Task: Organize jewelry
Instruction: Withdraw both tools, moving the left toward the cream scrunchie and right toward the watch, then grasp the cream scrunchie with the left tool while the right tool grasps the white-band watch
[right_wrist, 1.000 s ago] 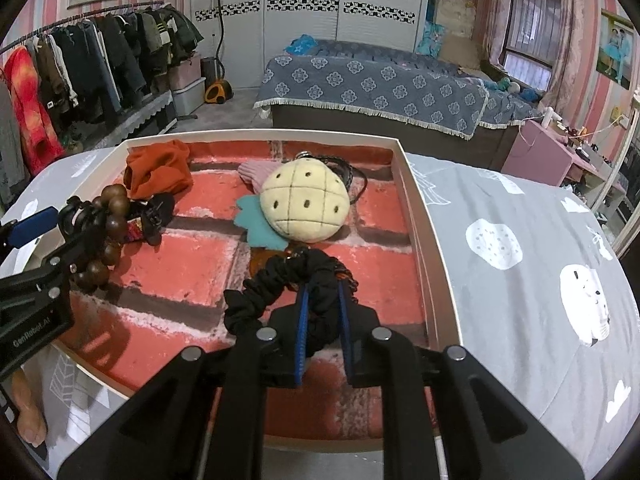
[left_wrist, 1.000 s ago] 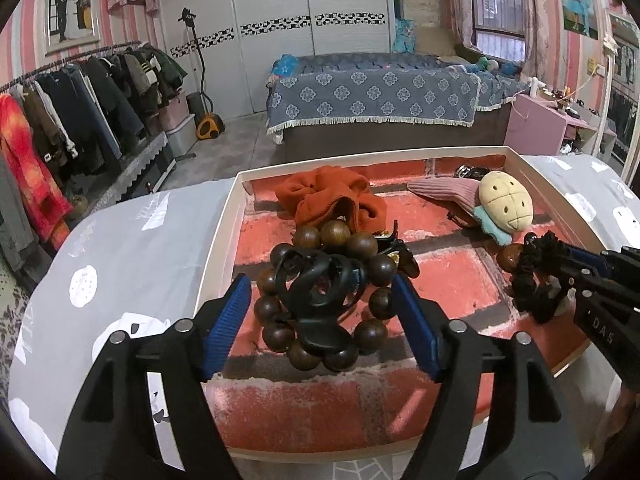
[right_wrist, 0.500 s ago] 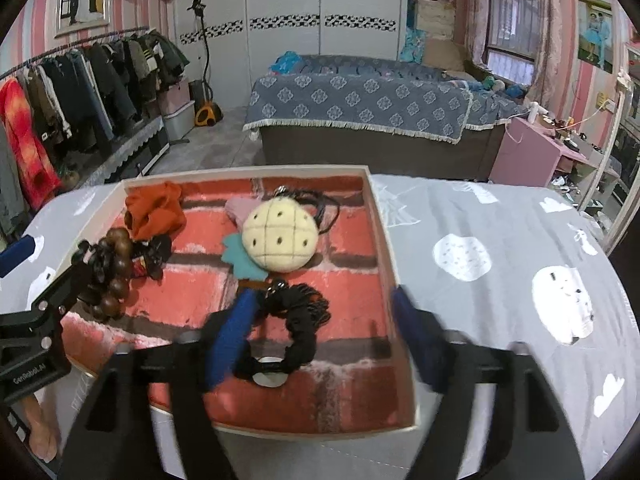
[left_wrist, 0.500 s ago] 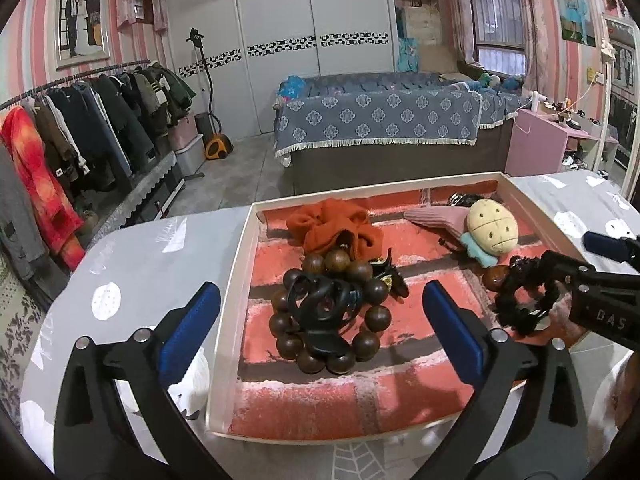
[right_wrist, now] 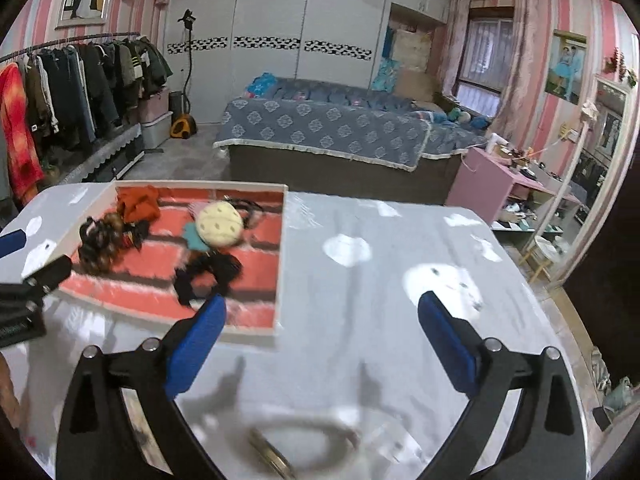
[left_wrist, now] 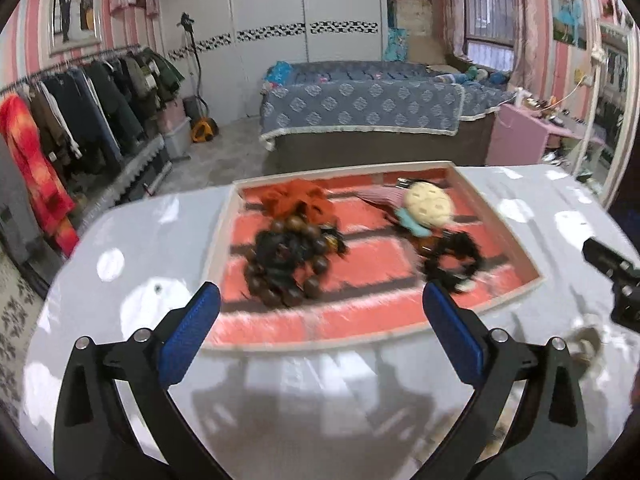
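Lying flat in tray [left_wrist: 516, 236], bead bracelet [left_wrist: 286, 264], black scrunchie [left_wrist: 452, 260]

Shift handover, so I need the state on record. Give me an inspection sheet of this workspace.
Surface: grey tablecloth with white prints.
Job's things: tray holds bead bracelet, orange scrunchie, black scrunchie, plush clip.
Clutter: blurred metal ring near the table edge.
Grippers: left gripper and right gripper open, empty.
Cables: nothing seen.
Surroundings: bed, clothes rack.
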`<state>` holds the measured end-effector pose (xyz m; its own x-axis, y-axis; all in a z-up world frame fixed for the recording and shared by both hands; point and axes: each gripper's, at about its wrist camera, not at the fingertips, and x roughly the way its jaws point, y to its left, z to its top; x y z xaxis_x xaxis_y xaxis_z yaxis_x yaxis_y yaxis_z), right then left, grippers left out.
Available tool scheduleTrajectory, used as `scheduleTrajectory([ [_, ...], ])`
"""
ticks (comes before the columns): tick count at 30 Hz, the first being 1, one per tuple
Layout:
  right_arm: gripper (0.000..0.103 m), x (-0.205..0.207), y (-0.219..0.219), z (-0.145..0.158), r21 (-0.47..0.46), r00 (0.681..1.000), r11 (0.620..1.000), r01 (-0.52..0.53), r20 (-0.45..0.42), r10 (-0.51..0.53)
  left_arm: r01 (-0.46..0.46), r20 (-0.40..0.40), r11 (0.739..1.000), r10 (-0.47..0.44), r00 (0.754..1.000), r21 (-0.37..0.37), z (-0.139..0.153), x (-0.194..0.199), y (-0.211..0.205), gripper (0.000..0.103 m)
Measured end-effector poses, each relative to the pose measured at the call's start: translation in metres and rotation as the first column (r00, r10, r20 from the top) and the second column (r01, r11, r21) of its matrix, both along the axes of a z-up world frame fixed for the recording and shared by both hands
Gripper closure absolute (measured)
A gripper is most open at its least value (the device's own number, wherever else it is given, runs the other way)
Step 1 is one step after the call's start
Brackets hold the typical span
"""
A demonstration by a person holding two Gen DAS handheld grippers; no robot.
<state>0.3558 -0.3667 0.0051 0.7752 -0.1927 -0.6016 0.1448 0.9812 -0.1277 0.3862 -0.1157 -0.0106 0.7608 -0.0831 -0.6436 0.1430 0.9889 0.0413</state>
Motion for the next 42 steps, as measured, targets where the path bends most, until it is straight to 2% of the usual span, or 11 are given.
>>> scheduleTrajectory([
  [2,0.008,-0.014,-0.01,-0.003,0.008,1.0,1.0,0.006,0.003,-0.006,0.008,-0.003,1.0,-0.008,1.0,-0.013,-0.001,-0.013,-0.003,0.005],
  [6,0.008,-0.037,-0.033,-0.019,0.067,1.0,0.998,0.016,-0.001,-0.016,0.03,-0.026,1.0,-0.03,0.999,0.006,-0.013,-0.036,-0.018,0.005],
  [12,0.008,-0.048,-0.046,-0.035,0.118,1.0,0.993,0.029,0.0,-0.03,0.047,-0.047,0.998,-0.045,0.998,0.033,-0.035,-0.058,-0.03,0.005],
  [14,0.008,-0.049,-0.052,-0.039,0.134,0.999,0.99,0.044,0.0,-0.045,0.043,-0.057,0.999,-0.041,0.997,0.03,-0.04,-0.059,-0.028,0.005],
  [18,0.008,-0.048,-0.07,-0.048,0.229,0.998,0.971,0.066,-0.027,-0.061,0.057,-0.091,0.998,-0.055,0.994,0.012,-0.053,-0.056,-0.025,0.005],
  [24,0.01,-0.045,-0.073,-0.058,0.231,0.995,0.969,0.088,-0.059,-0.077,0.069,-0.066,0.997,-0.068,0.996,0.02,-0.054,-0.062,-0.025,0.005],
  [28,0.026,-0.041,-0.067,-0.066,0.211,0.993,0.975,0.077,-0.102,-0.056,0.086,-0.057,0.996,-0.085,0.995,0.013,-0.055,-0.066,-0.025,0.007],
  [33,0.043,-0.036,-0.064,-0.077,0.205,0.988,0.976,0.072,-0.152,-0.041,0.109,-0.081,0.994,-0.107,0.991,0.022,-0.06,-0.065,-0.028,0.021],
  [40,0.051,-0.036,-0.058,-0.084,0.189,0.982,0.98,0.06,-0.187,-0.024,0.157,-0.121,0.987,-0.152,0.981,0.033,-0.07,-0.069,-0.035,0.023],
  [42,0.054,-0.036,-0.057,-0.086,0.192,0.98,0.98,0.06,-0.196,-0.021,0.171,-0.13,0.984,-0.164,0.978,0.047,-0.072,-0.07,-0.039,0.028],
])
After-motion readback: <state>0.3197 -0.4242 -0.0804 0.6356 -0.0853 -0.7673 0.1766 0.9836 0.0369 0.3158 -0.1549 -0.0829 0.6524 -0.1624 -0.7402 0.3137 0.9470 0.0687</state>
